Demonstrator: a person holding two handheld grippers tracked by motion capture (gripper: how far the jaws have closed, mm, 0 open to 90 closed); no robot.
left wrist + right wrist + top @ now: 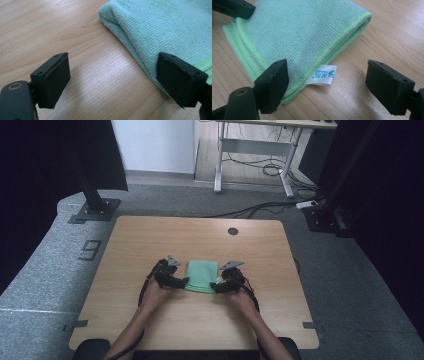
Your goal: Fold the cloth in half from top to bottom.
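Observation:
A folded mint-green cloth point(202, 276) lies near the middle of the wooden table point(200, 235). My left gripper point(181, 282) is at the cloth's left edge and my right gripper point(217, 286) at its right front corner. In the left gripper view the cloth point(162, 27) fills the upper right; the left gripper point(112, 56) is open, one jaw over bare wood, the other over the folded edge. In the right gripper view the right gripper point(326, 63) is open, straddling the cloth's point(294, 32) hemmed corner and its white label point(323, 74). Nothing is held.
A round dark cable hole point(233, 231) sits at the table's far side. A black stand base point(95, 210) is on the grey carpet at the far left, another point(322, 217) at the far right. A white-legged desk point(255, 150) with cables stands behind.

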